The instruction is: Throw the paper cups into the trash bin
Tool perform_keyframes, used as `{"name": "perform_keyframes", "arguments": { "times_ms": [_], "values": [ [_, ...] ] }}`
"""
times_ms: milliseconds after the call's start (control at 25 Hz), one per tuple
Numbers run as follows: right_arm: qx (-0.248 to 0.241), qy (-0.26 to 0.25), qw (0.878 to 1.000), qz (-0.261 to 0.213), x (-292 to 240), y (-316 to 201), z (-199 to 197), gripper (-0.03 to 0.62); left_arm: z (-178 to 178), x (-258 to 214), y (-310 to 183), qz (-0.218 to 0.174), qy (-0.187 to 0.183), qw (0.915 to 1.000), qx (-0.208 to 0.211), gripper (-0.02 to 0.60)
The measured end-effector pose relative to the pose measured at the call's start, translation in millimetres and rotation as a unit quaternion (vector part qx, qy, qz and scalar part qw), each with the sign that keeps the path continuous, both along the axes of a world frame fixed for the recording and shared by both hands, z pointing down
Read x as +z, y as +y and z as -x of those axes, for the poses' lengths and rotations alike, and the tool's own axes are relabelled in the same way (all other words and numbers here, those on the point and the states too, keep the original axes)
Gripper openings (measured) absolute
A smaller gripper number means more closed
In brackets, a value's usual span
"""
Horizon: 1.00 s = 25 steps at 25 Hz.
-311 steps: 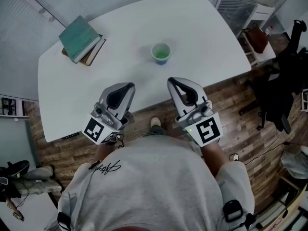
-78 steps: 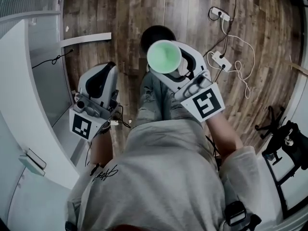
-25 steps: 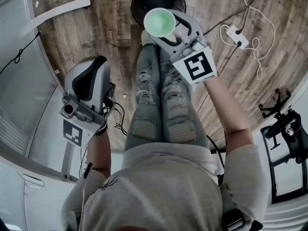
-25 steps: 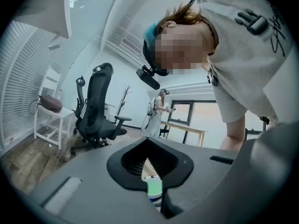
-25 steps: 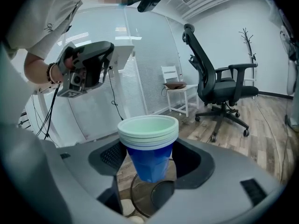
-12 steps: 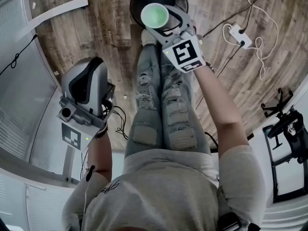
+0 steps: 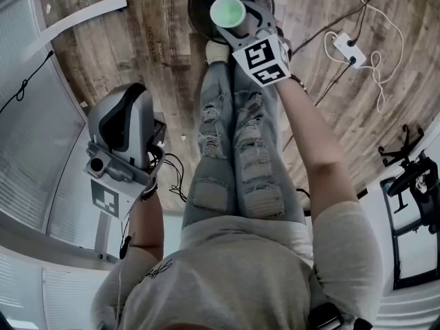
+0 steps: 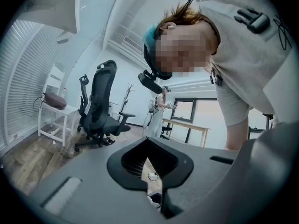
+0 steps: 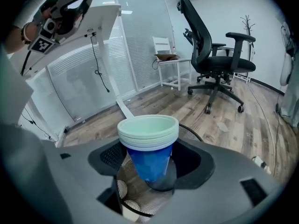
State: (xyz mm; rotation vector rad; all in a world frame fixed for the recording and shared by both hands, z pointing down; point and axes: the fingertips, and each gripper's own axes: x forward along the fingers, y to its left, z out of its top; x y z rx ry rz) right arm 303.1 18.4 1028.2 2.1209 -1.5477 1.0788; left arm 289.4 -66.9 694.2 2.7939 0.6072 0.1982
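Observation:
A stack of blue paper cups with pale green insides stands upright between the jaws of my right gripper, which is shut on it near the base. In the head view the right gripper holds the stack straight above the round black mesh trash bin. The bin's rim shows just behind and under the cups, and some pale crumpled pieces lie inside. My left gripper hangs at the left by the person's hip, shut and holding nothing.
The person's legs in torn jeans stand between the grippers on the wood floor. Power strips and cables lie to the right. A white desk foot is at the left. A black office chair and a white chair stand farther off.
My right gripper has carried the cups a little farther forward, and they now sit over the middle of the bin's mouth. The left gripper has barely moved.

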Motion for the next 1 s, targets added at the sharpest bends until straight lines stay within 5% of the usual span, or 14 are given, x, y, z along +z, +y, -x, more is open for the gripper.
{"name": "perform_keyframes", "arguments": {
  "times_ms": [1000],
  "values": [
    [0.036, -0.063, 0.989, 0.132, 88.0, 17.0, 0.0, 0.310, 11.0, 23.7, 1.1, 0.020, -0.022, 0.9996, 0.003, -0.006]
  ]
}}
